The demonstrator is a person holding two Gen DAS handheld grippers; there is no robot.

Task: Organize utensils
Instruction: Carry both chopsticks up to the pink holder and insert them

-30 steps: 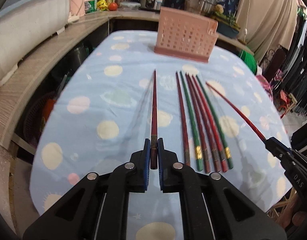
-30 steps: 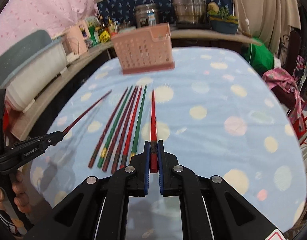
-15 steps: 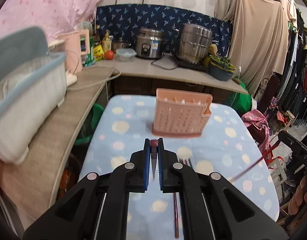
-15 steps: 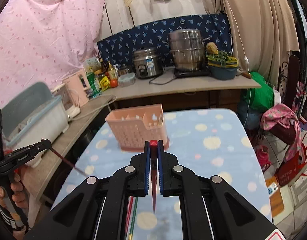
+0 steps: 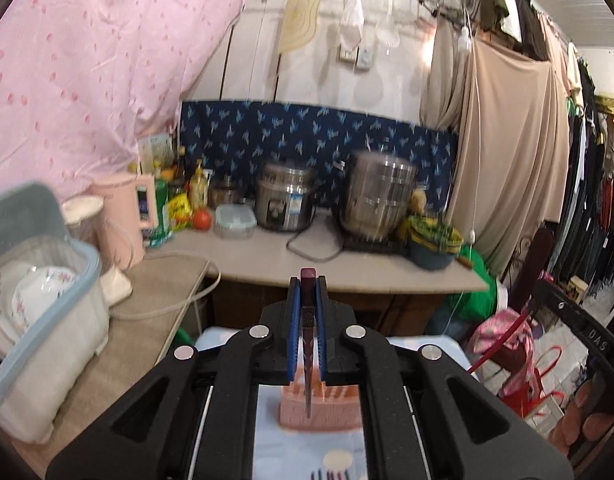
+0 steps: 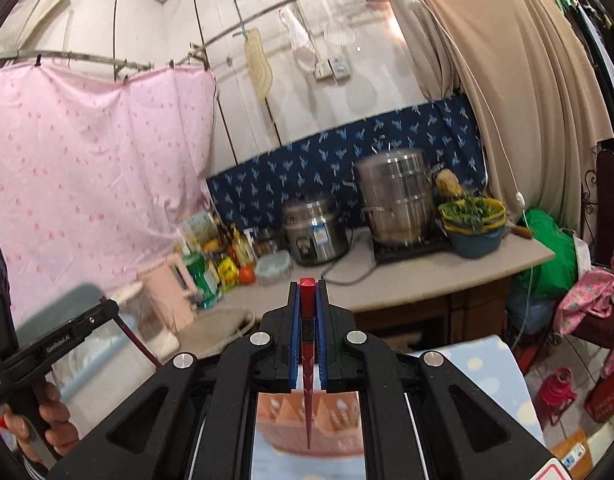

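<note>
- left gripper (image 5: 307,292) clamped on a dark red chopstick (image 5: 307,344), blue pads pressing both sides, thick end up, tip hanging down over the pink utensil basket (image 5: 319,412)
- right gripper (image 6: 307,292) clamped the same way on a brighter red chopstick (image 6: 308,360), tip pointing down at the basket (image 6: 307,424), which looked blurred and close in this view
- cannot tell if either tip was inside the basket or just above it
- basket stood on the blue dotted tablecloth (image 5: 275,440)
- left view only: tips of the remaining chopsticks (image 5: 333,474) on the cloth at the bottom edge, nearer the camera than the basket
- left view only: right gripper's side at the right edge with its red stick slanting down from it
- right view only: left gripper's body (image 6: 55,344) at lower left, the person's hand (image 6: 47,412) on its handle, dark stick angling down from it
- behind, both views: counter (image 5: 347,268) with rice cooker (image 5: 285,204) and steel steamer pot (image 5: 377,196)
- left view only: lidded dish bin (image 5: 43,320) with plates on the left
</note>
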